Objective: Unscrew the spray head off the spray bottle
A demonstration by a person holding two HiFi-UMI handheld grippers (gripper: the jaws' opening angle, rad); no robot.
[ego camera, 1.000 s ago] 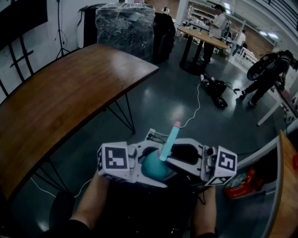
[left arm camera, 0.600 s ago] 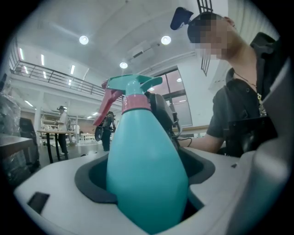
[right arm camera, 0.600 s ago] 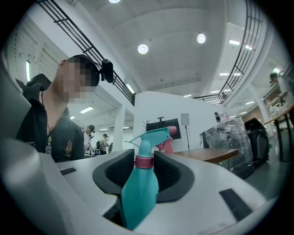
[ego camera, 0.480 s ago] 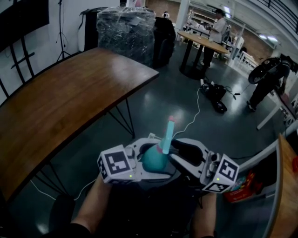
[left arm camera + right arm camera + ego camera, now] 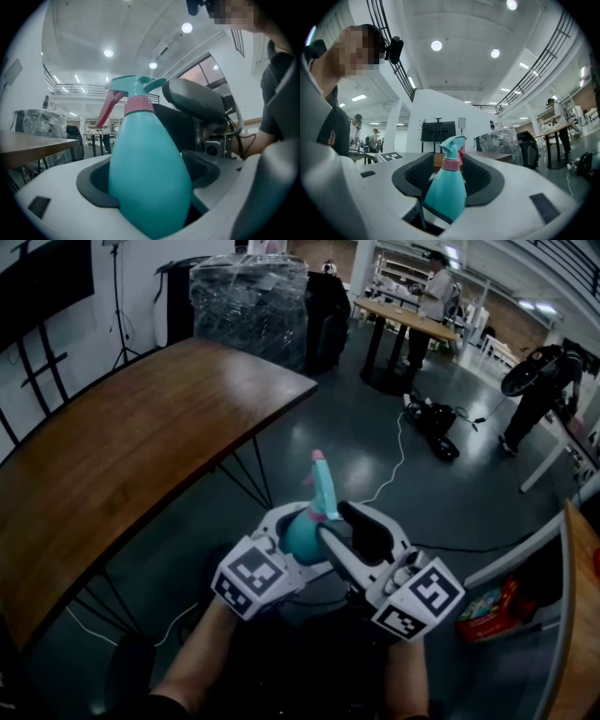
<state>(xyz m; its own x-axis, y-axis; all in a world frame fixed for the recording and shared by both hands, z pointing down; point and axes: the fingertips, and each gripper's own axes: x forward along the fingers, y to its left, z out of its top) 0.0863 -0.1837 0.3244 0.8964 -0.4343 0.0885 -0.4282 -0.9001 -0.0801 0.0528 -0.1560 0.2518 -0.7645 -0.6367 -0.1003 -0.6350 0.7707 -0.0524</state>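
Note:
A teal spray bottle [image 5: 302,532] with a pink collar [image 5: 138,104] and a teal spray head [image 5: 322,486] is held in the air in front of the person. My left gripper [image 5: 298,531] is shut on its round body [image 5: 147,178]. My right gripper [image 5: 342,521] has just been opening. Its black pads [image 5: 480,176] stand on either side of the collar and head [image 5: 452,145] with a gap on both sides. In the left gripper view one right gripper finger [image 5: 201,105] sits just behind the spray head.
A long wooden table [image 5: 122,446] runs along the left, with a plastic-wrapped pallet [image 5: 248,296] behind it. A second table edge [image 5: 577,615] and a red package [image 5: 483,610] are at the right. Cables [image 5: 394,456] lie on the floor, and people stand at the back.
Both grippers and the bottle have swung to the left, so the spray head now leans up-left instead of up-right. The right gripper's jaws have come away from the spray head.

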